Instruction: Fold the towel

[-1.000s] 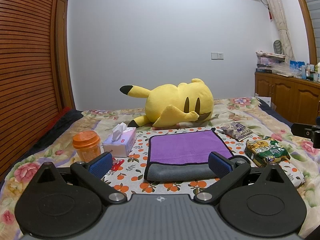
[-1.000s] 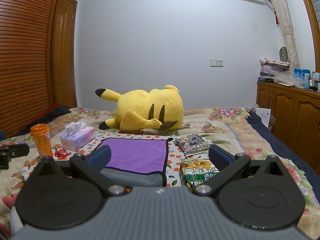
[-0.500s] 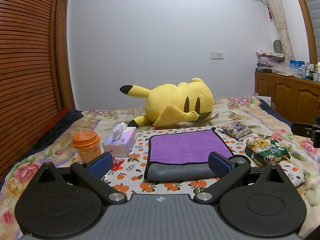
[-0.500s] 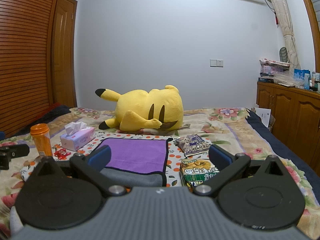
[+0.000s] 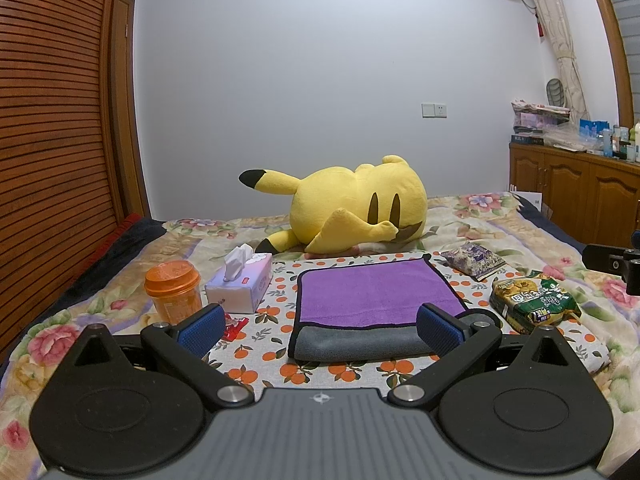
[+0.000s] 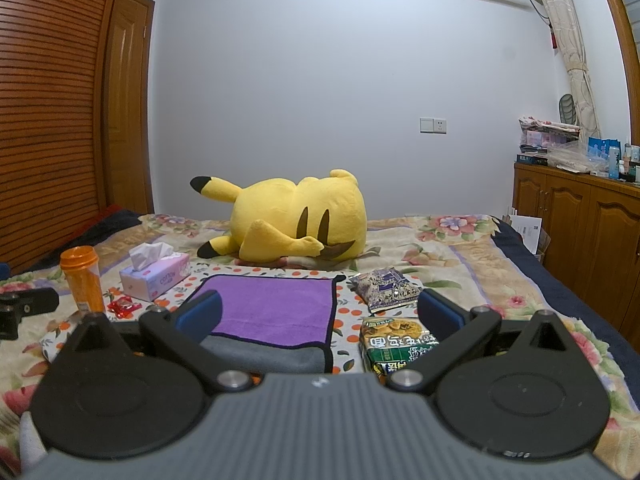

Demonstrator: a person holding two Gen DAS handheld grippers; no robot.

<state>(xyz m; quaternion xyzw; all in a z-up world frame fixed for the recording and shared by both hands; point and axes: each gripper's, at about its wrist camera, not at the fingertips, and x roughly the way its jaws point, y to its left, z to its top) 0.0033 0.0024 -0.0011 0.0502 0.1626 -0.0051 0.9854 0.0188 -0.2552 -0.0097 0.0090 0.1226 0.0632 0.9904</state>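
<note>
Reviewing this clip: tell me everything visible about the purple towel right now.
The towel is plush microfibre by its look, purple on top with a grey underside and thin black edging. It lies flat on the orange-print cloth on the bed, already folded: the purple layer stops short of the near edge, leaving a grey band showing. A tissue box sits apart to its left, snack packets to its right, a yellow plush toy behind. Both tongs are open; neither appears to touch it.

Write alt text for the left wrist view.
A purple towel with its grey underside folded up along the near edge lies on a patterned bedspread, framed by the open, empty left claw. Around it sit an orange jar, tissue box, snack packets and a yellow plush.
</note>
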